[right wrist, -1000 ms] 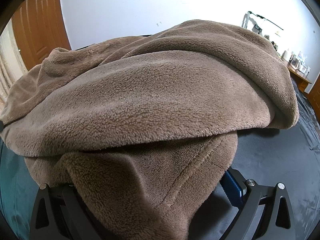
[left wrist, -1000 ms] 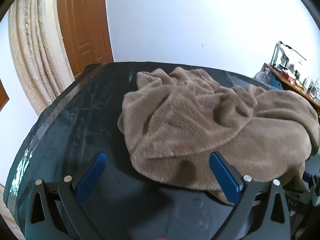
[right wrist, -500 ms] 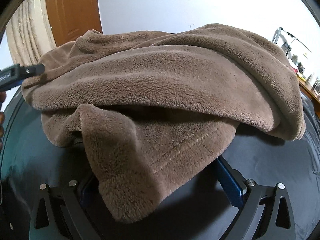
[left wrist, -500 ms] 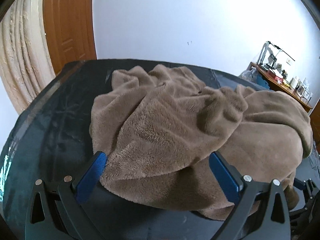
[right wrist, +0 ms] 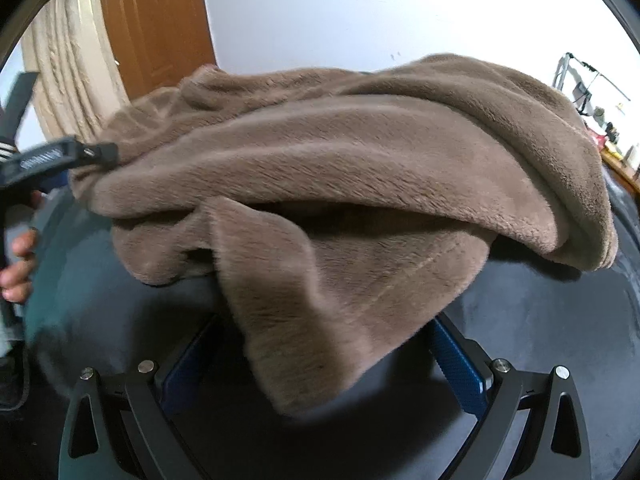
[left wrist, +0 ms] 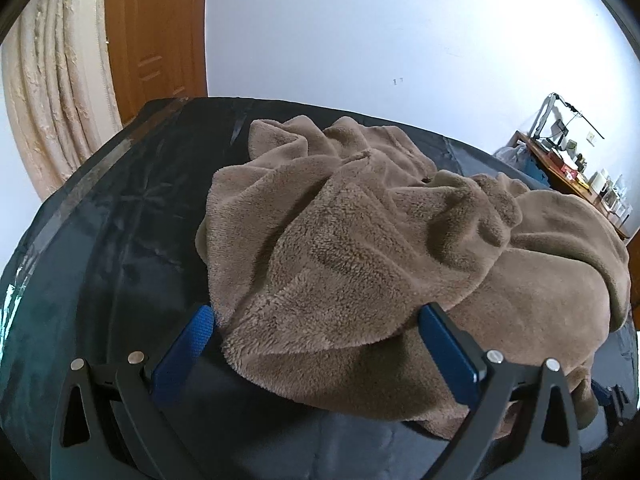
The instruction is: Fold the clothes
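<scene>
Your left gripper (left wrist: 316, 344) is spread wide, its blue pads on either side of the near hem of the brown fleece garment (left wrist: 360, 248), which bulges between them with nothing pinched. Your right gripper (right wrist: 324, 356) is also wide open; a hanging flap of the same fleece (right wrist: 320, 300) droops between its fingers and hides the inner face of the left pad.

Largest first: the dark counter (left wrist: 120, 248) fills the lower half of both views, its cover creased and shiny at the left edge. On it the garment lies bunched in a heap, toward the right and far side in the left wrist view. Its long axis runs roughly left to right across the right wrist view, folds stacked in thick rolls. You cannot tell front from back, nor where sleeves or collar sit; the underside and far edge are hidden, and the right wrist picture is slightly blurred.

Behind stand a white wall, a wooden door (left wrist: 156, 40) and a pale curtain (left wrist: 52, 100). A cluttered shelf (left wrist: 576, 172) is cut off at right. Your left hand (right wrist: 18, 264) shows only as fingertips at the frame edge.
</scene>
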`<state>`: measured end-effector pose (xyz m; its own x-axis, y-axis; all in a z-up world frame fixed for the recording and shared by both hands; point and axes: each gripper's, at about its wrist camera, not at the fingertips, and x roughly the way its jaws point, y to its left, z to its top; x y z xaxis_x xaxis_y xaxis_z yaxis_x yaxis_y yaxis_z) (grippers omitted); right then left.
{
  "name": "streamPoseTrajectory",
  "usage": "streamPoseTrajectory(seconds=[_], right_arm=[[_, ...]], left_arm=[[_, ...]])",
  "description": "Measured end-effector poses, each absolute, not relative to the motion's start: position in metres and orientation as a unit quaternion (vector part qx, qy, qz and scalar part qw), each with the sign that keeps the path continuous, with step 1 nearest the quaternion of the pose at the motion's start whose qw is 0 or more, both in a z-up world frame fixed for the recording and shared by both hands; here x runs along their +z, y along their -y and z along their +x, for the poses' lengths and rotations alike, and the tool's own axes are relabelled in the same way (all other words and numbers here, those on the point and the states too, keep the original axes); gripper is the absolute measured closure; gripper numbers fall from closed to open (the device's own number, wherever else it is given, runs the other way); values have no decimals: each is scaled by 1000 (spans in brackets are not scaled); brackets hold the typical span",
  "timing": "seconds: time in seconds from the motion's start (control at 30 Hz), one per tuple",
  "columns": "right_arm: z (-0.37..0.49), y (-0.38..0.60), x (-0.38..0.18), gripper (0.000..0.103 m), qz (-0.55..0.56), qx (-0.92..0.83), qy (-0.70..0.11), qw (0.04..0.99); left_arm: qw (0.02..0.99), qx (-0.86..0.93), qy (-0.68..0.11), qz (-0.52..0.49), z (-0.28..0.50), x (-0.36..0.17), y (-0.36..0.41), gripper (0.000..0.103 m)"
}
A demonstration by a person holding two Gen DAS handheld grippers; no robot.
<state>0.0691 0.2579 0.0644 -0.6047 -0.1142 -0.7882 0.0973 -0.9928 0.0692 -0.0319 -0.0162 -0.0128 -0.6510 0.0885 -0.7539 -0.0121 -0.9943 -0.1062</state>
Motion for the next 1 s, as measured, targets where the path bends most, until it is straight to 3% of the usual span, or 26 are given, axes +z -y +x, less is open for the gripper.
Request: streamPoseTrajectory(seconds=[0.23,0.73,0.83,0.9,1.0], right_arm=[[94,-249,111,1,360,-921,48,144],[-37,-207,135,2,339,-910,59,231],[-59,-196,143,11,337,-907,61,247],[-75,-192,145,25,341,-903,66,252],[-101,-189,140,33,357,-896,76,253]], left_arm=[[25,907,44,-418,-33,-12,16,0],[11,905,55,-422,-37,-11,25,0],[2,904,58,-424,-37,-12,28,0],[-1,903,61,-425,-38,-12,30,0],[-8,901,70,-427,-40,-12,35,0]])
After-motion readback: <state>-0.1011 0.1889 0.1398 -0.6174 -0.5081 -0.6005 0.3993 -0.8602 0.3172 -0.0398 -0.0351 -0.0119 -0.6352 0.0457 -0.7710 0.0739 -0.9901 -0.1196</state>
